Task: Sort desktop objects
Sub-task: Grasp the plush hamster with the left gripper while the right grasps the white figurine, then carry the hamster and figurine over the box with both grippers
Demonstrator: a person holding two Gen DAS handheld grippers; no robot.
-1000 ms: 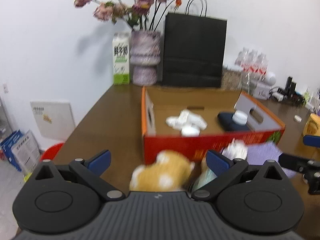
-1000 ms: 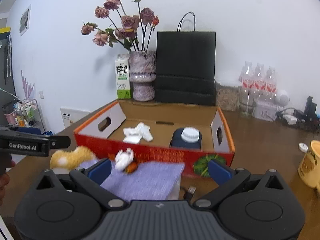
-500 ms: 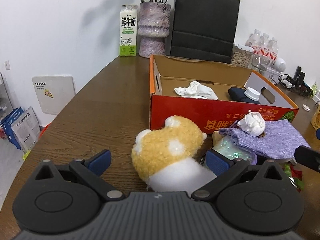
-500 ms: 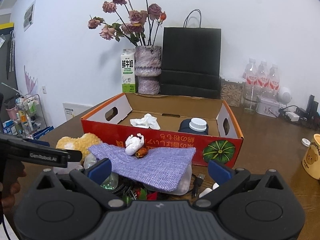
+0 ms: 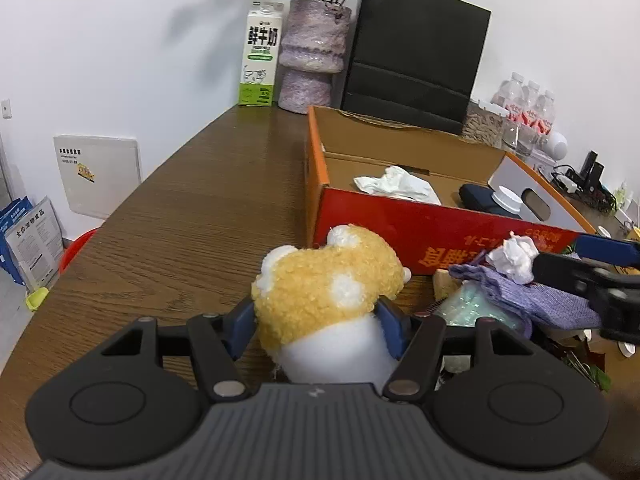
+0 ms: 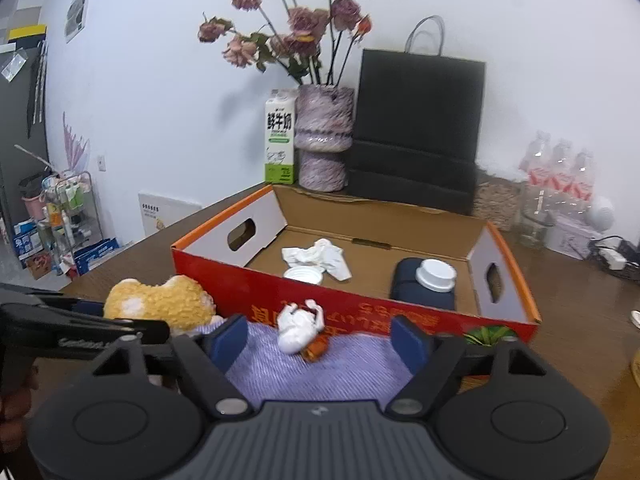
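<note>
Left tool around plush toy (yellow)

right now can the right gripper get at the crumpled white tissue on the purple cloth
Probably yes. The right gripper is open, the crumpled white tissue sits between and just ahead of its fingers on top of the purple cloth, and nothing covers it.

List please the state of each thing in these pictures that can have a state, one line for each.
left hand-held gripper: shut on the plush toy
plush toy: gripped, on the table outside the box
right hand-held gripper: open, above the purple cloth
purple cloth: lying spread out, crumpled tissue on it
cardboard box: open
dark bottle: capped, lying in the box
milk carton: upright, closed
black paper bag: upright
</note>
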